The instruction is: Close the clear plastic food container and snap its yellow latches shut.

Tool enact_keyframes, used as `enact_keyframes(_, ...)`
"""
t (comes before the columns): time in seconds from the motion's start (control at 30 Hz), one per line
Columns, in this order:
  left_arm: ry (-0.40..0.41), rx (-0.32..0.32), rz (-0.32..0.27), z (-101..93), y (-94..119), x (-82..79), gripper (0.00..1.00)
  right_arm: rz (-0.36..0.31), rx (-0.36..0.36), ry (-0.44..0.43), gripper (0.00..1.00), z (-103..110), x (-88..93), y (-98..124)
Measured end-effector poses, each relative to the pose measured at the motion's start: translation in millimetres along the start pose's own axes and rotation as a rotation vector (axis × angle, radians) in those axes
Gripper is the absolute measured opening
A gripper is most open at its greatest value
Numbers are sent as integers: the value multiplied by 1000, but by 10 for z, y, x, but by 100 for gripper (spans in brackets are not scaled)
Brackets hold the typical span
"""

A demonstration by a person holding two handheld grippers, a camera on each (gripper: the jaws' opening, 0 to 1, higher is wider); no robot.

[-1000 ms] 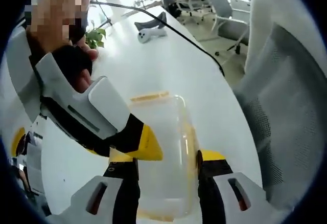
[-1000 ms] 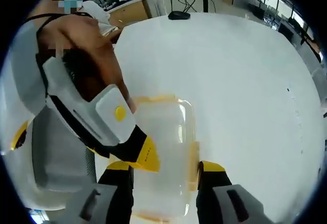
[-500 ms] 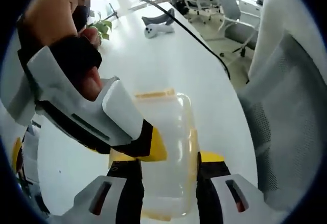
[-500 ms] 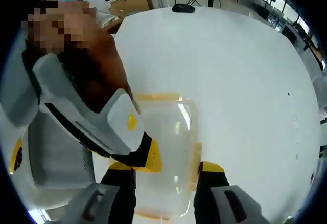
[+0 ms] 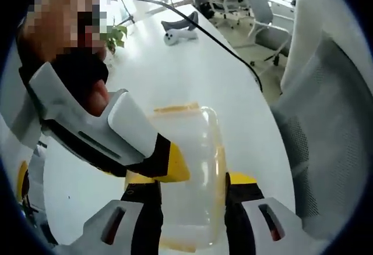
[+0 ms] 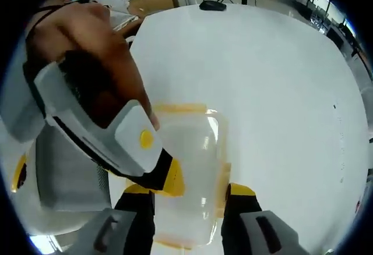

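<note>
The clear plastic container (image 5: 189, 167) lies on the white table with its lid on. A yellow latch (image 5: 172, 109) sits at its far end and another runs along its right side. In the left gripper view my left gripper (image 5: 191, 179) has a jaw pressed against each long side. My right gripper (image 5: 116, 138) slants in from the upper left, and its yellow-tipped finger touches the container's left edge. In the right gripper view the container (image 6: 192, 167) sits between the right gripper's (image 6: 189, 190) jaws in the same way. There the left gripper (image 6: 116, 144) comes in from the upper left.
The white table (image 6: 280, 92) stretches far to the right, with a dark mouse (image 6: 213, 4) at its far edge. A grey mesh office chair (image 5: 326, 138) stands close on the right. A black cable (image 5: 221, 45) and a white device (image 5: 175, 35) lie further back.
Both cameras have shifted slightly. The container stays between each gripper's jaws, and the other gripper's finger stays at its left edge.
</note>
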State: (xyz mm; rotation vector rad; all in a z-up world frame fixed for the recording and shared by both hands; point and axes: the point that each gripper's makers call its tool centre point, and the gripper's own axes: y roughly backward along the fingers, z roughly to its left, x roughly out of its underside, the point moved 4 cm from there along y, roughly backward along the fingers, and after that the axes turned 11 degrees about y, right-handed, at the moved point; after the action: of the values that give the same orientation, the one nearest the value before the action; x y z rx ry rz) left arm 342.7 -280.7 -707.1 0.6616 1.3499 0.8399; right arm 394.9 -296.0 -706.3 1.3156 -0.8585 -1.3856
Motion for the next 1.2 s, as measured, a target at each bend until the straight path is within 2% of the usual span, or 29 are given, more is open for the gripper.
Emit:
enact_keyframes(0.27,-47,7,-6,-11,20,-7,41,-32,30,-18,45,3,12,36)
enact_keyframes(0.4,-15,15,-35,-4,36,-17,41,-53,51,11,45,14,9,50)
enact_keyframes(0.43,53,17,-62,-9,35,-34,41,-60,56,8,45,18,22,54)
enact_keyframes(0.5,114,20,-83,6,43,-49,41,-91,88,4,47,7,31,67)
enact_keyframes(0.53,115,20,-82,9,49,-46,41,-105,100,-12,49,3,29,64)
enact_keyframes(0.63,138,42,-96,-10,63,-49,40,-156,74,-53,53,83,48,80)
enact_keyframes(0.7,147,33,-96,11,92,-44,41,-165,92,-56,54,82,72,98)
enact_keyframes(0.8,159,18,-96,43,139,-27,43,-202,130,-71,53,108,67,155)
enact_keyframes(0.83,161,17,-98,51,157,-29,44,-201,146,-67,51,106,86,178)
enact_keyframes(0.87,186,11,-104,78,183,-33,43,-183,201,-44,49,55,120,219)
enact_keyframes(0.9,203,12,-110,93,202,-35,43,-188,213,-43,48,58,132,244)
enact_keyframes(0.97,230,14,-120,134,244,-33,46,-242,222,-92,50,85,114,314)
enact_keyframes(1.13,268,17,-133,213,336,3,51,-295,288,-88,47,122,137,477)
enact_keyframes(1.2,287,25,-156,231,372,-4,52,-335,309,-112,48,139,124,512)
